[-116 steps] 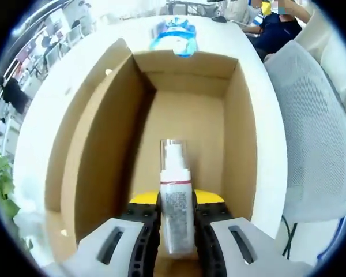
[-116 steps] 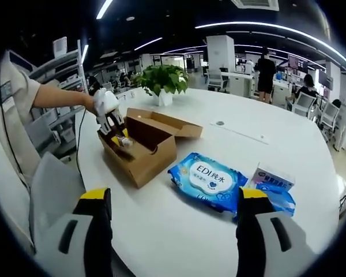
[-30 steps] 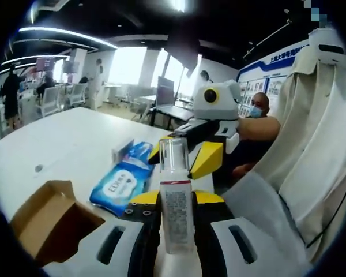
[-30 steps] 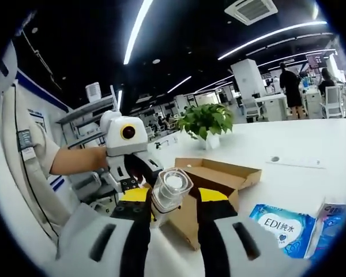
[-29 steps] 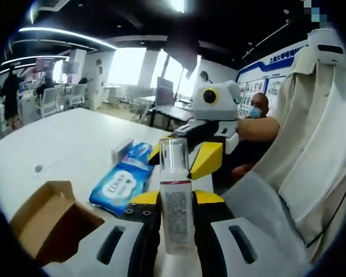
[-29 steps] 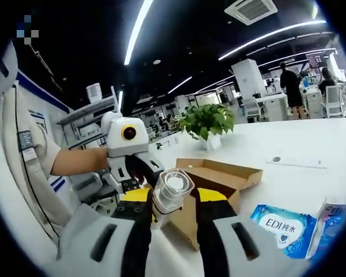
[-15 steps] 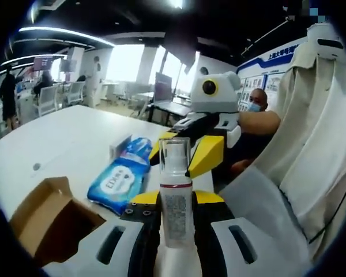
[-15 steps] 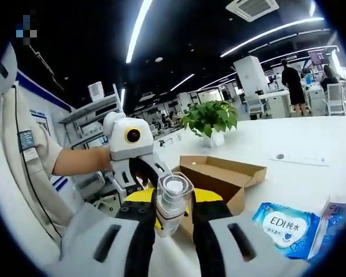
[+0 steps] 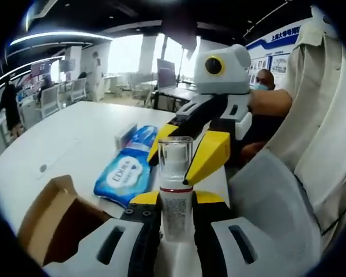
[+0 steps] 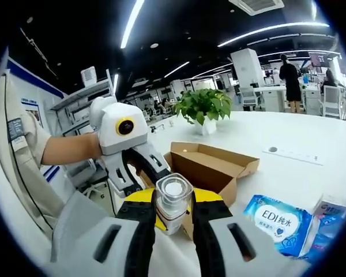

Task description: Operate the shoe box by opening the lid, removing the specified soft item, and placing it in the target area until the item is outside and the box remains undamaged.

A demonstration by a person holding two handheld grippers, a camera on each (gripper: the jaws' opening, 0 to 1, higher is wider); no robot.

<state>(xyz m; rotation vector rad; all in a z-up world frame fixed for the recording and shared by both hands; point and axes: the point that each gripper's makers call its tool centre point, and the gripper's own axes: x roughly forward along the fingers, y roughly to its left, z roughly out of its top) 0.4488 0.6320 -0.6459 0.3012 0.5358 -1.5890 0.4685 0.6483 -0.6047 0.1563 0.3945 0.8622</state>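
1. A dark ceiling [image 10: 179, 23] is crossed by long strip lights [image 10: 132, 23], with an air vent [image 10: 256, 6] set near the top.
2. A wide white table [image 10: 288, 167] is spread across the open office.
3. A potted plant [image 10: 203, 109] is seen standing on it, well back.
4. White chairs [image 9: 49, 98] and desks are lined up beyond, beside bright windows [image 9: 124, 55].
5. A blue-and-white wall board [image 9: 277, 52] is glimpsed at the right.
6. Shelving [image 10: 83, 92] is made out at the left.
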